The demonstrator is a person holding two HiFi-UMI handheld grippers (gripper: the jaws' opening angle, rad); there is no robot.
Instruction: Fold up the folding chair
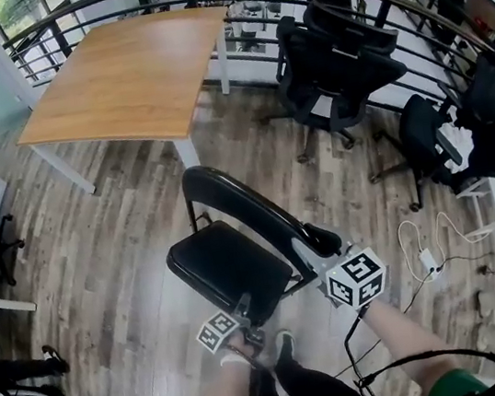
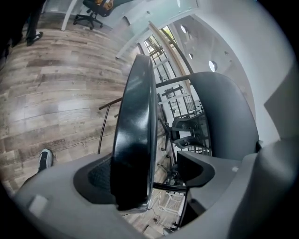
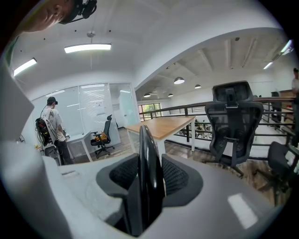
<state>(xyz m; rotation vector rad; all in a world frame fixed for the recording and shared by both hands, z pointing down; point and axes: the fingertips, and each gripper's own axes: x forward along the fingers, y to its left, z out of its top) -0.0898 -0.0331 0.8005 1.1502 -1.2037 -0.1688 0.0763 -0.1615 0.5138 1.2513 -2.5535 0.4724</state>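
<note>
A black folding chair [image 1: 225, 263] stands open on the wood floor, its curved backrest [image 1: 247, 204] running towards my right gripper. My right gripper [image 1: 321, 241] is shut on that backrest; in the right gripper view the thin black backrest [image 3: 148, 158] sits squeezed between both mesh pads [image 3: 175, 177]. My left gripper [image 1: 244, 307] is at the seat's front edge. In the left gripper view the seat [image 2: 135, 126] stands edge-on between the jaws and lies against one pad [image 2: 99, 175]. The other pad [image 2: 197, 167] stands apart from it, with floor showing in the gap.
A wooden table [image 1: 130, 71] stands behind the chair. Black office chairs [image 1: 338, 61] line a curved railing [image 1: 444, 26] at the right. White cables [image 1: 425, 257] lie on the floor at the right. My own shoe [image 1: 282, 345] is under the seat's front. A person [image 3: 51, 126] stands far off.
</note>
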